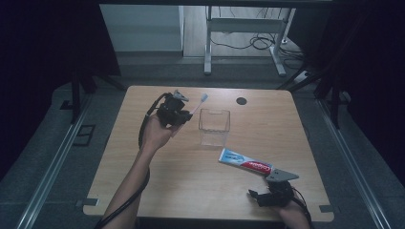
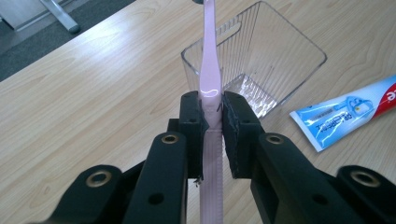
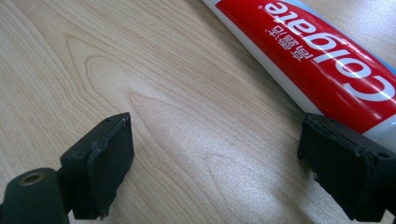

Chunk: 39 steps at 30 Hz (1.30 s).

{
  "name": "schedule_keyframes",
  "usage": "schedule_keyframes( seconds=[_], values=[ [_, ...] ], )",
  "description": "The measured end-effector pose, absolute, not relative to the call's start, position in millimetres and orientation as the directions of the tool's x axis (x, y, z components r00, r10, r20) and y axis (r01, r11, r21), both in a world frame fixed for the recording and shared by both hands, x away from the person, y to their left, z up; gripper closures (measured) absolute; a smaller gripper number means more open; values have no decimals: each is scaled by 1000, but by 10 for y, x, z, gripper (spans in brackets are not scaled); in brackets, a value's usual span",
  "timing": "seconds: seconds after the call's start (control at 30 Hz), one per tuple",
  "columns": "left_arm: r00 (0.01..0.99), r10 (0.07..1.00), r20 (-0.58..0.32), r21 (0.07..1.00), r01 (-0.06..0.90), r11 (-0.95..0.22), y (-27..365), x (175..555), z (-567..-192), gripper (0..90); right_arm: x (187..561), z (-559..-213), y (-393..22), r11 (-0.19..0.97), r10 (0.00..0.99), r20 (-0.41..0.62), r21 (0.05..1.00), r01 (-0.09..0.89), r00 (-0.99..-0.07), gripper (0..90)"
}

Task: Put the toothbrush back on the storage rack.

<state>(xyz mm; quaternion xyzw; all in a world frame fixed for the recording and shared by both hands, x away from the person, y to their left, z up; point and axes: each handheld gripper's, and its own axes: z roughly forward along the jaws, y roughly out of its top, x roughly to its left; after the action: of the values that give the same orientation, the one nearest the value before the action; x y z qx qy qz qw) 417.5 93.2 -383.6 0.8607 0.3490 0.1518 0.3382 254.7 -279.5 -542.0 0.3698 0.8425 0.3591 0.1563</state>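
Pale wood-grain table (image 1: 191,176) carried a clear plastic container (image 1: 214,126) near its middle. Just left of it, the left gripper (image 2: 212,109) clamped a pink toothbrush (image 2: 208,70) by the handle, above the table. The right gripper (image 3: 212,161) rested low with jaws wide apart, empty, beside a Colgate toothpaste tube (image 3: 327,60).

Dim high view, sharp gripper views
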Motion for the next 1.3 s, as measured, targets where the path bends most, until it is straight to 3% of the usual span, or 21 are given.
schedule_keyframes(
  seconds=[1.3],
  values=[
    [772,632,61,733,396,-553,266,4309,-3708,787,2548,-5419,-2796,470,734,2,720,510,-679,104]
  ],
)
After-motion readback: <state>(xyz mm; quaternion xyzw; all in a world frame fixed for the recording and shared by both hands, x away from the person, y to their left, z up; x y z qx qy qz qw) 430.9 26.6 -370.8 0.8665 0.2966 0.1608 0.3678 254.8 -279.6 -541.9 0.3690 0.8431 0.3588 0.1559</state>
